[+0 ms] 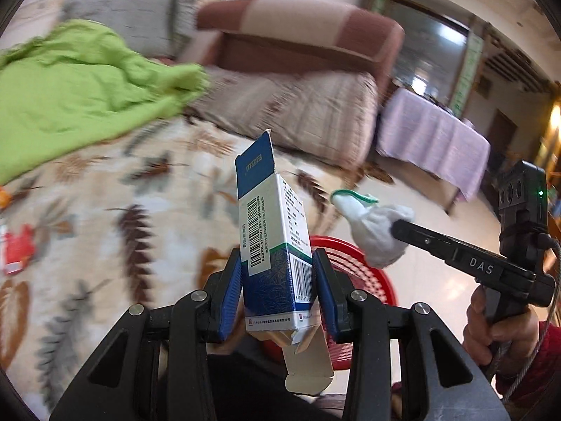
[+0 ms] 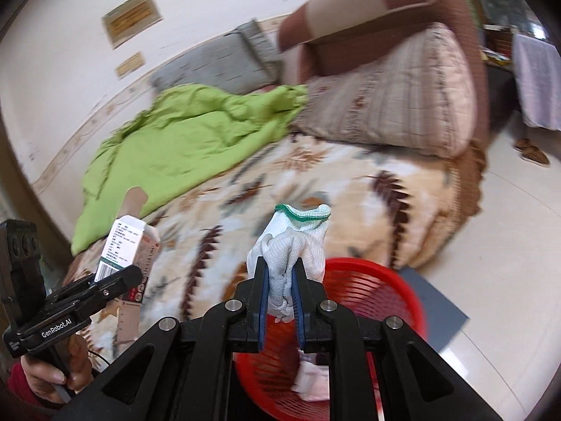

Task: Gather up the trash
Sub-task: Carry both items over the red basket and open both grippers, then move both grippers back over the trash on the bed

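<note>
At the far left of the left wrist view a red packet (image 1: 15, 252) lies on the leaf-patterned blanket (image 1: 105, 231) of the bed, near the frame edge. Above it a crumpled green cloth (image 1: 77, 91) is spread over the blanket, its right end beside a quilted cushion (image 1: 305, 112) against the brown sofa arm (image 1: 298, 31).

In the middle, the left hand-held gripper (image 1: 278, 280) is clamped on a blue-and-white medicine carton (image 1: 270, 231). The carton stands nearly upright, its long axis running away from the camera and leaning slightly left; the blue pads press its 2 narrow sides low down. Its top flap is open and pointing up, and the torn bottom flap hangs loose below the jaws.

Just behind and right of the carton, the rim of a red slatted basket (image 1: 354, 263) shows, standing on the pale tiled floor (image 1: 431, 231) beside the bed edge. The floor to its right lies open as far as a worktop draped in lilac cloth (image 1: 434, 140).

In the right wrist view the right hand-held gripper (image 2: 280, 301) is closed on a bunched white knit glove (image 2: 294, 242), the green-trimmed cuff pointing up and away, the long axis roughly upright. It is held over the near rim of the basket (image 2: 368, 280), where crumpled white paper (image 2: 312, 379) already lies.
</note>
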{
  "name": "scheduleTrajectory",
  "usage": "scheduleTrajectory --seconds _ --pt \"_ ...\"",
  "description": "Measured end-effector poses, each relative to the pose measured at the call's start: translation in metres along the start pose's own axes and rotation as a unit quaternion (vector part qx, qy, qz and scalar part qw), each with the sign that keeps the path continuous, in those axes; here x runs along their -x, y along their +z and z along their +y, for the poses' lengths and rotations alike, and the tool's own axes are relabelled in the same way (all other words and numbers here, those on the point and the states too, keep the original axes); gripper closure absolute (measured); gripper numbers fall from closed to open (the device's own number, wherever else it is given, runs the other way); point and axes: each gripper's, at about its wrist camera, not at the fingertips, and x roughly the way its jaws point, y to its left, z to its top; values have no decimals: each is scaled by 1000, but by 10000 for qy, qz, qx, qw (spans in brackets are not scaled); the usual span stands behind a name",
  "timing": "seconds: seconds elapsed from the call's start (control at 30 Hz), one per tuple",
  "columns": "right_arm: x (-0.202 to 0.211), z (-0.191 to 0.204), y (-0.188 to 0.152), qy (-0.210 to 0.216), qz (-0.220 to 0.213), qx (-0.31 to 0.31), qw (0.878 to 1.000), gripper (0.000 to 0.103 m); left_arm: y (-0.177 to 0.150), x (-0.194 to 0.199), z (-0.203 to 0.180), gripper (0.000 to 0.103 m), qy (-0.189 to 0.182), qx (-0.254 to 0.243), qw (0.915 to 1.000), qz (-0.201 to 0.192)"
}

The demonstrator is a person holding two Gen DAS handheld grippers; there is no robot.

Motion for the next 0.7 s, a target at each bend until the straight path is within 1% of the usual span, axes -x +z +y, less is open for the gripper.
scheduleTrajectory --seconds 0.1,0.13,0.17,0.2,0.23,0.3,0.37,0.47,0.53,0.7 --pt "7 -16 -4 -180 -5 -110 9998 88 -1 -21 -17 63 -197 -86 9996 204" --pt "7 -21 -6 -219 13 -159 9996 87 0 -29 -19 60 -268 -106 9991 313" --pt "5 -24 -7 -243 42 -196 9995 87 -2 -34 -20 51 -324 -113 9985 417" --pt "4 -30 -10 -274 94 -267 9992 84 -2 -40 -21 40 -399 -98 9977 536" --pt "2 -33 -12 -304 145 -309 9990 75 -3 -41 -21 37 -417 -69 9975 567" --pt "0 -41 -14 -406 228 -410 9981 65 -4 -38 -18 36 -387 -20 9980 502" --pt "0 -44 -14 -518 197 -414 9976 64 -4 -30 -11 35 -301 31 9986 433" --pt "0 -41 -10 -483 148 -387 9980 64 0 -16 7 34 -140 230 9992 290" --pt "-3 -32 -6 -353 150 -317 9988 64 2 -4 22 31 64 354 9992 173" --pt "-19 9 4 146 173 73 9997 64 -2 24 62 30 572 592 9966 -4"
